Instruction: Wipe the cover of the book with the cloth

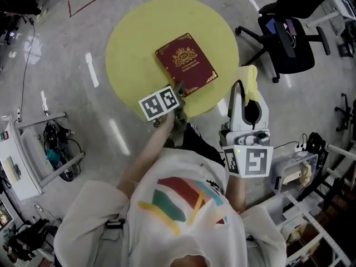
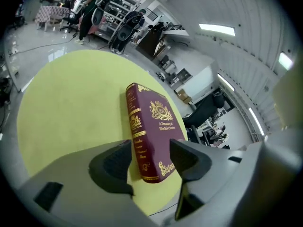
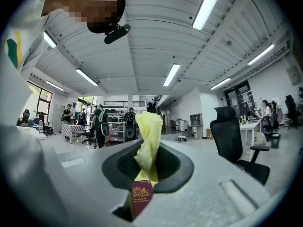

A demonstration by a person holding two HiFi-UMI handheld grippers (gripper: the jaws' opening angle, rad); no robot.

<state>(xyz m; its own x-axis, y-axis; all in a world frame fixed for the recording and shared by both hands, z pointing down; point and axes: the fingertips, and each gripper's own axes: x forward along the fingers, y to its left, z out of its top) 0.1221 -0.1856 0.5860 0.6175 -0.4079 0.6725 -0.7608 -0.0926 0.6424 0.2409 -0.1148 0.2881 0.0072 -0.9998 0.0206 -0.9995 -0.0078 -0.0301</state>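
Observation:
A maroon book [image 1: 185,63] with gold print lies flat on the round yellow table [image 1: 133,38], right of its middle. My left gripper [image 1: 179,91] sits at the book's near corner. In the left gripper view its jaws stand open on either side of the book's [image 2: 151,131] near end; the pads [image 2: 116,162] are clear of the cover and spine. My right gripper [image 1: 245,91] hangs just off the table's right edge, shut on a bunched yellow cloth [image 1: 250,81]. The cloth [image 3: 148,136] sticks up between the right gripper's [image 3: 149,167] jaws, and the book [image 3: 141,196] shows small below them.
A black office chair [image 1: 286,35] stands on the floor to the right of the table. A white rack [image 1: 25,160] with cables is at the left and shelving [image 1: 311,204] at the lower right. The person's white shirt [image 1: 183,210] fills the near foreground.

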